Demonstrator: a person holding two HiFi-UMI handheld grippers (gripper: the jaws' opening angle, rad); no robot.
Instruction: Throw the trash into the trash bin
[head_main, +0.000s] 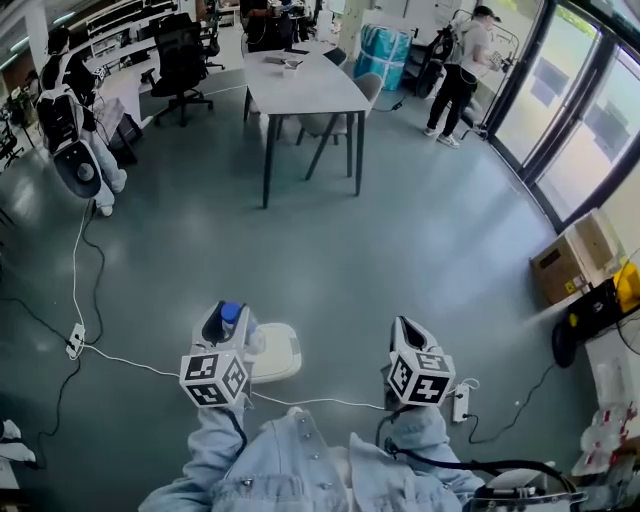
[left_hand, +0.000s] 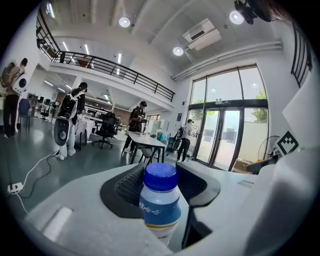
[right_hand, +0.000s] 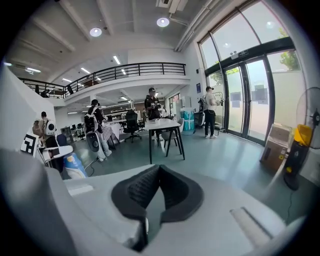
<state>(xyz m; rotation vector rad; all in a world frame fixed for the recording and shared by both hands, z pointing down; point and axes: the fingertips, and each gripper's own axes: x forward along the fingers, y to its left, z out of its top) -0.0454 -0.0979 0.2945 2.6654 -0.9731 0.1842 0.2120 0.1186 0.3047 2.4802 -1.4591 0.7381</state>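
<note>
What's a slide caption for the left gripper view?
Left hand-held gripper clamps a blue-capped bottle, facing an office with a table and glass doors.

At the lower middle of the frame, the left hand-held gripper (head_main: 224, 316) has a bottle (head_main: 231, 312) between its jaws. The trash bin (head_main: 276, 353) sits on the floor (head_main: 400, 230) just to its right. The right hand-held gripper (head_main: 404, 326) lies further right, with a counter (head_main: 300, 80) at upper centre and a cardboard box (head_main: 572, 257) at the right edge.
</note>
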